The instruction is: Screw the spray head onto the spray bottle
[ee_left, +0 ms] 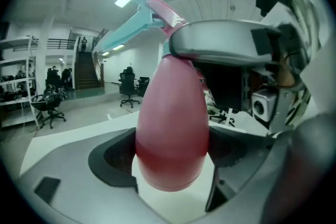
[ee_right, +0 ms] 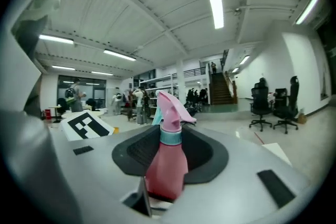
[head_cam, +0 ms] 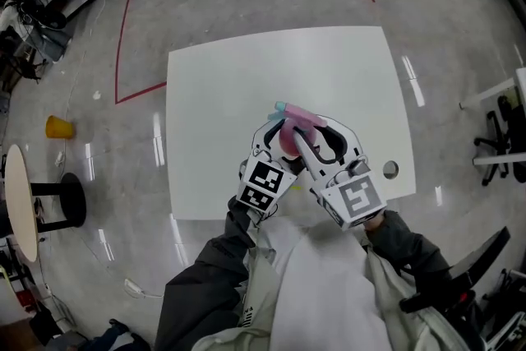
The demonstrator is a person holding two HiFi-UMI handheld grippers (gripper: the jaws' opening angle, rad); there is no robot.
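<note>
A pink spray bottle (head_cam: 288, 136) is held above the white table (head_cam: 246, 70), with its pink and teal spray head (head_cam: 297, 116) pointing away from me. My left gripper (head_cam: 278, 148) is shut on the bottle's round body (ee_left: 173, 128), which fills the space between its jaws (ee_left: 173, 170). My right gripper (head_cam: 316, 142) comes in from the right, and its jaws are closed at the teal collar (ee_right: 170, 136) under the spray head (ee_right: 170, 107). In the left gripper view a grey jaw of the right gripper (ee_left: 236, 44) crosses the bottle's neck. The teal trigger (ee_left: 131, 23) sticks out up and to the left.
The table has a small round hole (head_cam: 389, 169) near its right front corner. On the floor to the left stand a yellow cup (head_cam: 57, 127) and a round side table (head_cam: 20, 201). Office chairs (head_cam: 501, 144) stand to the right, and red tape lines (head_cam: 123, 53) mark the floor.
</note>
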